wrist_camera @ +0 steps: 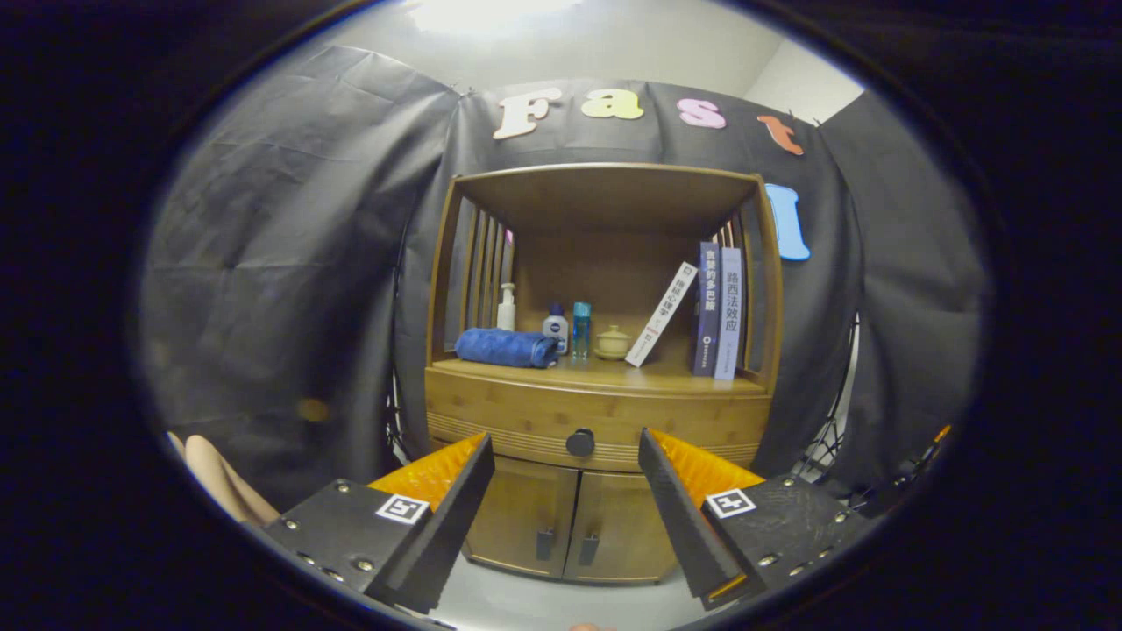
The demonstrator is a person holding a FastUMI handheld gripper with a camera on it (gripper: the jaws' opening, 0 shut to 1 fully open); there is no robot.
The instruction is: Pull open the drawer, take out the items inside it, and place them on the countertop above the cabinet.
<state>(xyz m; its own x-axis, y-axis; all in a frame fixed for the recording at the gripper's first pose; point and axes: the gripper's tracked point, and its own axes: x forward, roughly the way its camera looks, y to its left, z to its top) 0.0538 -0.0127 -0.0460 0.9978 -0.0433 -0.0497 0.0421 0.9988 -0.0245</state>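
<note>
In the gripper view, the gripper (565,456) is held wide open and empty, its fingers framing the round knob (579,443) of the closed drawer (526,416) well ahead, which should be approached squarely, then gripped and pulled straight outward.

Single fisheye camera rides on the gripper (565,456), looking forward along its two fingers (447,499), which enter from 7 and 5 o'clock and stand apart with nothing between them. It faces the wooden cabinet (605,386) roughly head-on from a short stand-off, lens about level with the closed drawer (526,416); the drawer knob (579,443) sits just beyond the fingertips, at 6 o'clock of the view's centre. The countertop (614,377) and the open shelf above it lie at centre and toward 12 o'clock, the two lower doors (570,526) at 6 o'clock between the fingers, and the booth cloth (289,263) curves round at 9 and 3 o'clock.
</note>
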